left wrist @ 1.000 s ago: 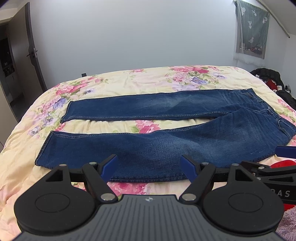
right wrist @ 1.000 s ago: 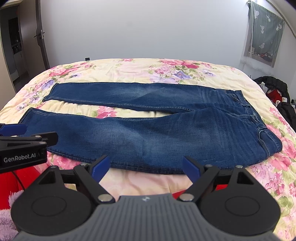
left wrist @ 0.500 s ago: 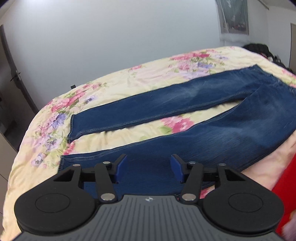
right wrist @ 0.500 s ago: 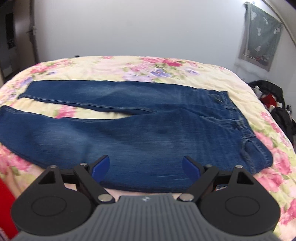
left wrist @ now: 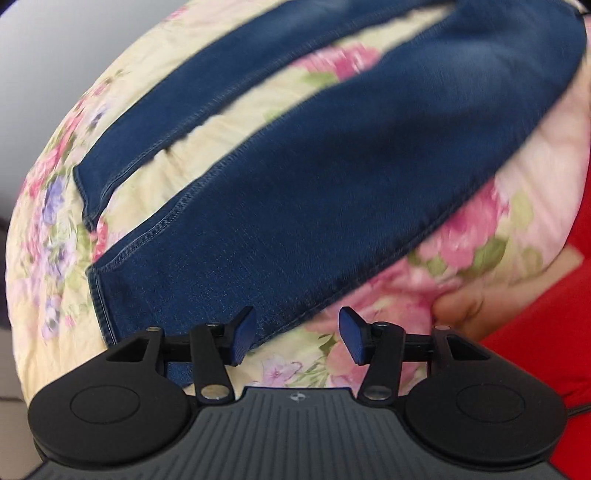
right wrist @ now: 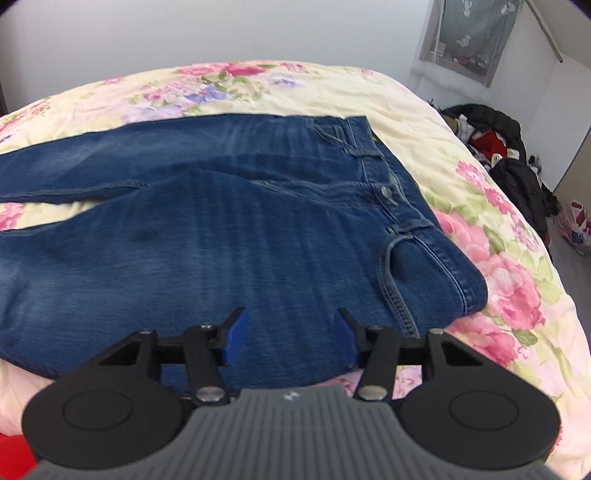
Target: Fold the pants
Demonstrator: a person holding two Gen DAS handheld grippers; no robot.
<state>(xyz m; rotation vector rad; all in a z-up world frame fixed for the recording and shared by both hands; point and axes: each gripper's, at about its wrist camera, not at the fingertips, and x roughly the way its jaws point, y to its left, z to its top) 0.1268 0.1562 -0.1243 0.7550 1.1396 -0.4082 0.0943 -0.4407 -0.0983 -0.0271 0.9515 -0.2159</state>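
Right wrist view: my right tool (right wrist: pixel 287 336) has just been narrowing, half-open and empty, over limp, weighty denim pants (right wrist: pixel 229 236)—I'd pinch the waistband's near edge.

bed (right wrist: pixel 424 122) fills most of my view, covered by a cream quilt with pink and purple flowers. plain white wall (right wrist: pixel 221 33) behind it, evenly lit by soft daylight. upper right: a window with a grey-green patterned curtain (right wrist: pixel 476 37). on the floor beside the bed's right edge, a heap of dark clothes (right wrist: pixel 506 155) with some red in it; near that, a small pink bag (right wrist: pixel 576 229).
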